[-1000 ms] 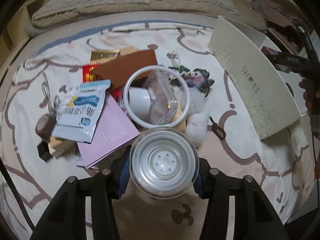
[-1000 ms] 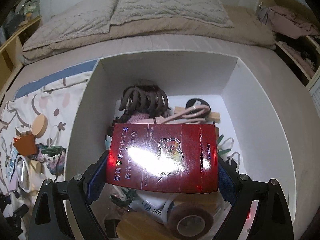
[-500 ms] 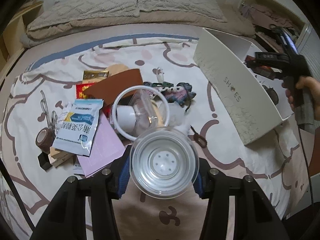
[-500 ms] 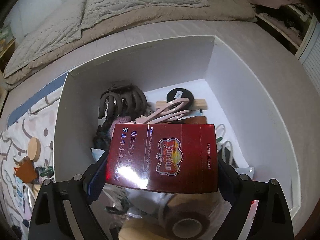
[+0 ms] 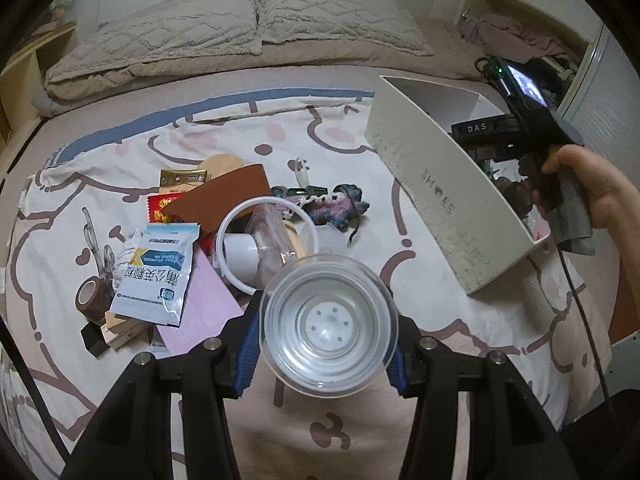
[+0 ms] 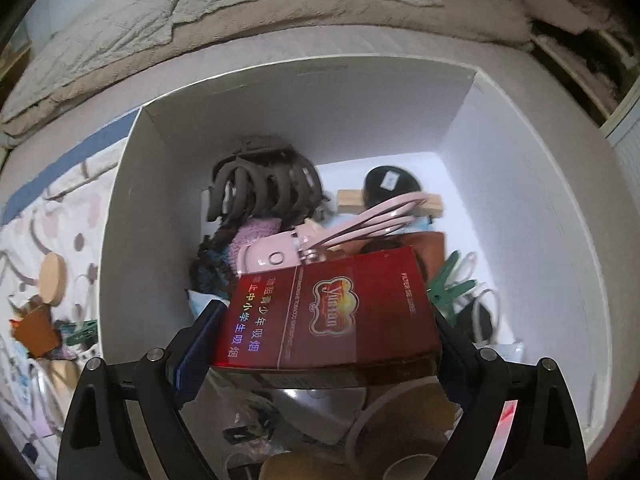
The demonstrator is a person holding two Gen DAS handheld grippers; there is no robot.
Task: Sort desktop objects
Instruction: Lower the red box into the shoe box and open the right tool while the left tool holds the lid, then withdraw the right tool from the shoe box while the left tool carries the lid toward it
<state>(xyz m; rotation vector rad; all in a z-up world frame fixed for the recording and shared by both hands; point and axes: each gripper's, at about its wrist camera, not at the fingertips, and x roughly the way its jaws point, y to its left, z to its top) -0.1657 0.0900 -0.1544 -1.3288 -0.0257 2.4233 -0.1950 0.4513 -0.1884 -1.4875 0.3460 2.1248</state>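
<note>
My left gripper (image 5: 326, 344) is shut on a clear round plastic container (image 5: 328, 326) and holds it above the bed. Beyond it lies a pile: a clear bowl with a white rim (image 5: 266, 246), a blue-and-white packet (image 5: 156, 270), a pink sheet (image 5: 200, 306), a brown card (image 5: 224, 198), scissors (image 5: 96, 240). My right gripper (image 6: 320, 344) is shut on a red cigarette box (image 6: 328, 312) and holds it over the white shoe box (image 6: 152, 216). The shoe box holds a dark hair claw (image 6: 260, 184), a pink clip (image 6: 320, 236), green pegs (image 6: 452, 284) and tape.
The white shoe box (image 5: 436, 200) stands at the right of the bed, with the right gripper's handle and hand (image 5: 568, 188) over it. Pillows (image 5: 240, 28) lie at the back. A brown tape roll (image 5: 90, 296) and a wooden block lie at the left.
My left gripper has risen and pulled back with the container; the pile looks smaller. My right gripper has moved lower into the shoe box with the red box tilted.
</note>
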